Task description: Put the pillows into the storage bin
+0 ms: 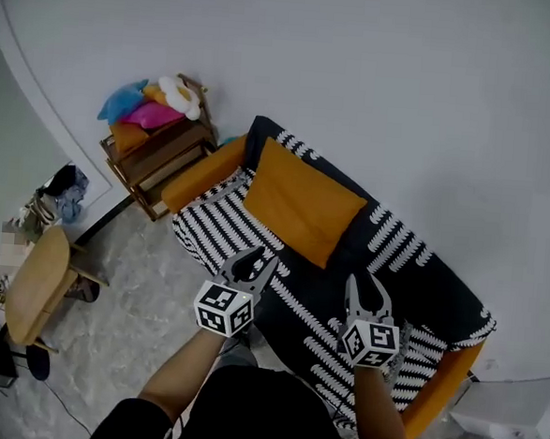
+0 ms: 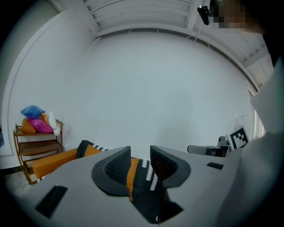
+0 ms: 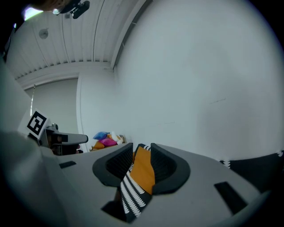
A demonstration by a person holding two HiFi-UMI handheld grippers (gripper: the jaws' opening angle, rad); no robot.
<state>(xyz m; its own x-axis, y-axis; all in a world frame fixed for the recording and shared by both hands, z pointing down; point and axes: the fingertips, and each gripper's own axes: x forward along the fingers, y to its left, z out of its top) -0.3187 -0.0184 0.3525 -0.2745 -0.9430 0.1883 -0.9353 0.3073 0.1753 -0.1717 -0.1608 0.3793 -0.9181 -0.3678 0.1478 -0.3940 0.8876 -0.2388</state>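
Sofa (image 1: 412, 270) draped in a black-and-white patterned cover, with orange showing at both arms, stands against a pale wall, seen from above by the person's head camera. One large orange pillow (image 1: 302, 202) lies flat against the sofa's back, towards its left end. Both hand-held grippers hover over the front edge of the seat, level with each other and aimed at the sofa.

The left gripper (image 1: 253, 261) sits just below the orange pillow, not touching it. Its jaws are a little apart with nothing between them (only the distant sofa shows through the gap). The right gripper (image 1: 365, 288) is beside it, jaws likewise slightly parted and empty, with the orange pillow visible beyond them in the right gripper view.

Left of the sofa, touching its arm, is a low wooden shelf (image 1: 157, 154). On top of it lie more pillows: blue (image 1: 122, 100), pink (image 1: 154, 114), orange (image 1: 129, 136) and a white flower-shaped one (image 1: 180, 95). A white box (image 1: 515, 409) sits at the sofa's right end; whether it is the storage bin is unclear.
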